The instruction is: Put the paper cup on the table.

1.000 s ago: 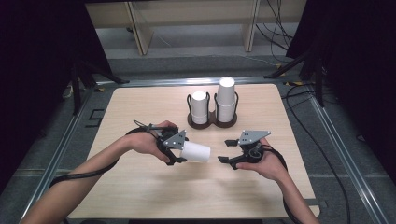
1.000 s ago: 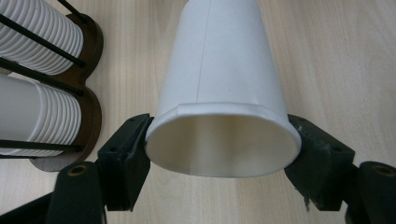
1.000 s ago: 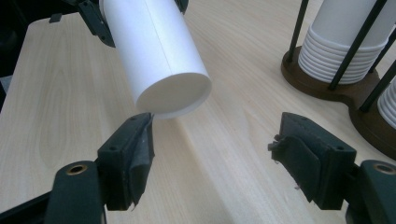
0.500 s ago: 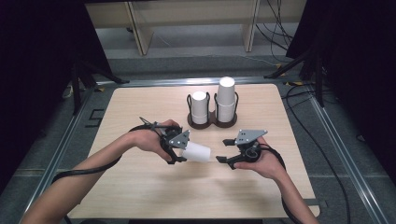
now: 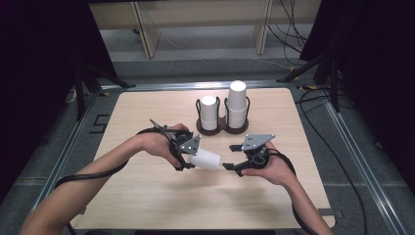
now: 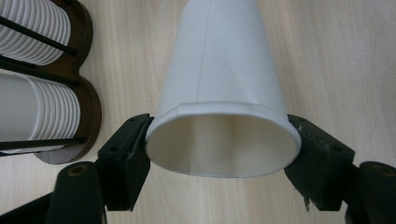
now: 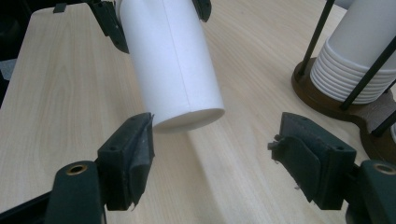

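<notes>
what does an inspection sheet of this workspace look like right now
surface: light wood table, bare around the hands
job's things: white paper cup held level by its rim; cup holder with two cup stacks
clutter: nothing seen
grippers: left gripper shut on the cup rim; right gripper open around the cup's base, pads apart from it
cables: black cable trails along the left forearm
surroundings: metal frame, dark curtains, floor cables
</notes>
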Motion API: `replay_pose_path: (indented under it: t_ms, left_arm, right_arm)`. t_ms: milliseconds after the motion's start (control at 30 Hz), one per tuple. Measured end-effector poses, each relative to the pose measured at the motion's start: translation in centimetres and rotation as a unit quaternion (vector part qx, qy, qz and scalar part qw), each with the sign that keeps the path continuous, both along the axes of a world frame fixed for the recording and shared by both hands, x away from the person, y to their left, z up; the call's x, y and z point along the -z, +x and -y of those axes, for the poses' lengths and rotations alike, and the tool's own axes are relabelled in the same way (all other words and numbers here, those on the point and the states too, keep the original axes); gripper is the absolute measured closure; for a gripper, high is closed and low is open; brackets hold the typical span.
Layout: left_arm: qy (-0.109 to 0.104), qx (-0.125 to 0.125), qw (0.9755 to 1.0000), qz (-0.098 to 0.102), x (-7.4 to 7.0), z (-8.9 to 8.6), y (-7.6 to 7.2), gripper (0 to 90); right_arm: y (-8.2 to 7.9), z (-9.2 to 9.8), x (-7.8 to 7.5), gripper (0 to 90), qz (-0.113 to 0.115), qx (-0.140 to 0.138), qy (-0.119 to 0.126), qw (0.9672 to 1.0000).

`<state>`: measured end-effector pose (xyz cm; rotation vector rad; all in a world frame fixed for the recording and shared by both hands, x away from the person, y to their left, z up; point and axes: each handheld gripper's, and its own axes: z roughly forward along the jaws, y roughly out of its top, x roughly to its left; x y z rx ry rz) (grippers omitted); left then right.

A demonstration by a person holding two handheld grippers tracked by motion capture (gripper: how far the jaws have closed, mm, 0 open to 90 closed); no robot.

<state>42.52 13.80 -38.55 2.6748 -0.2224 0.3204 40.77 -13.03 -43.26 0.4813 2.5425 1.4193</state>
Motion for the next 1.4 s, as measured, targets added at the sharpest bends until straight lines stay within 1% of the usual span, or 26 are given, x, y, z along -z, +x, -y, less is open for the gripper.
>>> replay_pose_path:
  t_ms: [67,100,233,267,300,533,633,667,700,733,767,800,833,867,900,933,967,1000,1033,1067,1100,1133,1167,1200,1300,1400]
  left_arm:
    - [-0.001,-0.002,1.0000,-0.003,0.1,0.1,0.0,27.4]
    - [0.000,-0.002,1.0000,-0.003,0.0,0.1,-0.1,27.4]
    - [0.005,-0.001,1.0000,-0.006,0.0,0.3,-0.1,27.5]
    - [0.005,0.000,1.0000,-0.005,0.0,0.3,-0.1,27.5]
    - [0.007,0.001,1.0000,-0.005,0.0,0.3,-0.1,27.5]
    - [0.020,-0.002,0.9998,-0.008,0.1,0.6,-0.1,27.6]
    - [0.026,-0.002,0.9996,-0.009,0.1,0.6,-0.2,27.6]
    - [0.027,-0.003,0.9996,-0.008,0.1,0.7,-0.2,27.6]
    - [0.043,0.006,0.9991,0.000,-0.1,0.7,0.0,27.6]
    - [0.044,0.006,0.9990,0.000,-0.1,0.7,0.0,27.6]
    - [0.031,-0.003,0.9995,-0.008,0.1,0.8,-0.2,27.6]
    - [0.031,-0.004,0.9995,-0.009,0.1,0.8,-0.2,27.6]
    - [0.035,-0.003,0.9993,-0.009,0.1,0.8,-0.2,27.6]
    - [0.037,-0.003,0.9993,-0.008,0.1,0.9,-0.2,27.6]
    - [0.040,-0.002,0.9992,-0.008,0.1,0.9,-0.2,27.6]
    - [0.057,0.008,0.9983,0.001,-0.1,1.0,-0.1,27.6]
    - [0.058,0.008,0.9983,0.002,-0.2,1.0,-0.1,27.6]
    - [0.061,0.009,0.9981,0.003,-0.2,1.1,-0.1,27.6]
    - [0.046,-0.001,0.9989,-0.005,0.0,1.2,-0.2,27.7]
    - [0.063,0.010,0.9979,0.004,-0.3,1.2,-0.1,27.7]
    - [0.064,0.011,0.9979,0.004,-0.3,1.3,-0.1,27.7]
    - [0.065,0.011,0.9978,0.004,-0.3,1.3,-0.1,27.7]
    - [0.065,0.011,0.9978,0.004,-0.4,1.3,-0.1,27.7]
    - [0.066,0.011,0.9978,0.005,-0.4,1.4,-0.1,27.7]
    - [0.071,0.012,0.9974,0.005,-0.5,1.5,-0.2,27.7]
    - [0.074,0.012,0.9972,0.007,-0.6,1.6,-0.2,27.8]
  right_arm:
    - [0.0,-0.1,-0.1,28.0,-0.005,0.000,-0.004,1.0000]
    - [0.1,-0.2,-0.2,28.0,0.003,-0.005,-0.003,1.0000]
    - [0.0,-0.6,-0.2,28.0,-0.007,-0.005,-0.003,1.0000]
    - [0.1,-0.7,-0.3,28.0,0.005,-0.011,-0.005,0.9999]
    - [0.0,-0.7,-0.3,28.0,-0.002,-0.009,-0.007,0.9999]
    - [0.0,-1.4,-0.4,28.0,-0.005,-0.015,-0.013,0.9998]
    - [0.1,-1.6,-0.5,28.0,0.007,-0.021,-0.017,0.9996]
    - [0.0,-1.7,-0.5,28.0,-0.002,-0.020,-0.016,0.9997]
    - [0.0,-1.8,-0.5,28.0,0.001,-0.020,-0.018,0.9996]
    - [0.0,-1.9,-0.6,28.0,-0.001,-0.023,-0.019,0.9995]
    - [0.0,-2.0,-0.6,28.0,-0.004,-0.021,-0.019,0.9996]
    - [0.0,-2.0,-0.6,28.0,-0.005,-0.023,-0.021,0.9995]
    - [0.1,-2.1,-0.7,28.0,0.007,-0.025,-0.021,0.9994]
    - [0.0,-2.3,-0.7,28.0,-0.003,-0.025,-0.021,0.9995]
    - [0.0,-2.3,-0.7,28.0,0.005,-0.026,-0.023,0.9994]
    - [0.0,-2.4,-0.7,28.0,-0.003,-0.028,-0.026,0.9993]
    - [0.1,-2.6,-0.7,28.0,0.004,-0.030,-0.029,0.9991]
    - [0.0,-2.7,-0.7,28.0,-0.001,-0.030,-0.028,0.9991]
    - [0.0,-2.8,-0.7,28.0,-0.002,-0.032,-0.030,0.9990]
    - [0.0,-2.9,-0.8,28.0,-0.001,-0.035,-0.033,0.9988]
    - [0.1,-3.0,-0.8,28.0,0.008,-0.036,-0.034,0.9987]
    - [0.1,-3.1,-0.7,28.0,0.000,-0.035,-0.033,0.9988]
    - [0.2,-3.2,-0.8,28.0,0.012,-0.041,-0.036,0.9984]
    - [0.1,-3.3,-0.8,28.0,0.002,-0.038,-0.036,0.9986]
    - [0.2,-3.4,-0.8,28.0,0.010,-0.041,-0.040,0.9983]
    - [0.1,-3.7,-0.8,28.0,0.006,-0.043,-0.043,0.9981]
